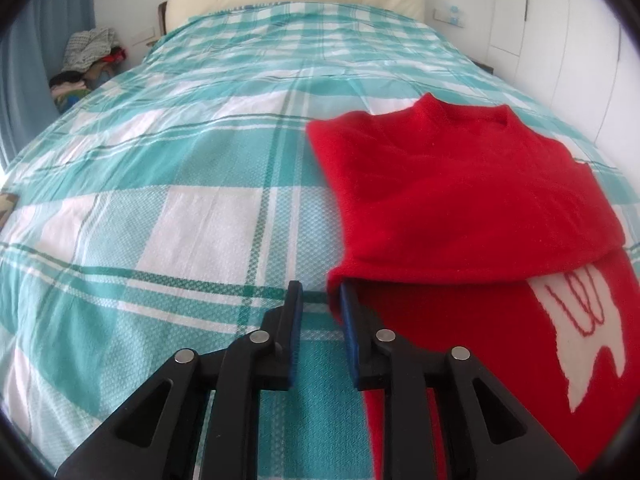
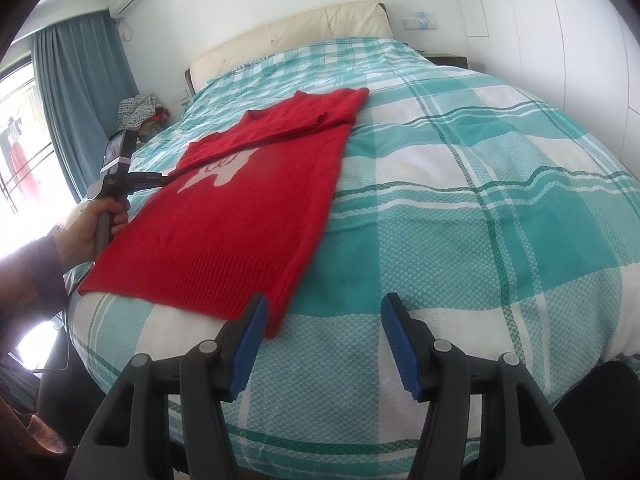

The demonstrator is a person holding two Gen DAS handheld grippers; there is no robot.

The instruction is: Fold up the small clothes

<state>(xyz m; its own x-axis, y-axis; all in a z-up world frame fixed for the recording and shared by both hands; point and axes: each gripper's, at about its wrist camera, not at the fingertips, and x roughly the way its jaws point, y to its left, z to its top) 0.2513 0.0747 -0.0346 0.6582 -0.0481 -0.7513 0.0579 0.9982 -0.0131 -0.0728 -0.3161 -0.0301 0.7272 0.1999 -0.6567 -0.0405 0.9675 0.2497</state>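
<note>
Lying on the checked bed (image 2: 460, 208), the red sweater (image 2: 248, 208) spreads ahead and left of the right claw (image 2: 322, 340), whose jaws stand wide apart on nothing. The left claw (image 1: 320, 300) has one blue pad tucked under the folded sleeve edge, its jaws narrowly parted and gripping nothing. A white patch (image 1: 584, 328) bears red stitched writing, perhaps letters, too unclear to read. A hand (image 2: 96, 226) holds the left claw's handle.
</note>
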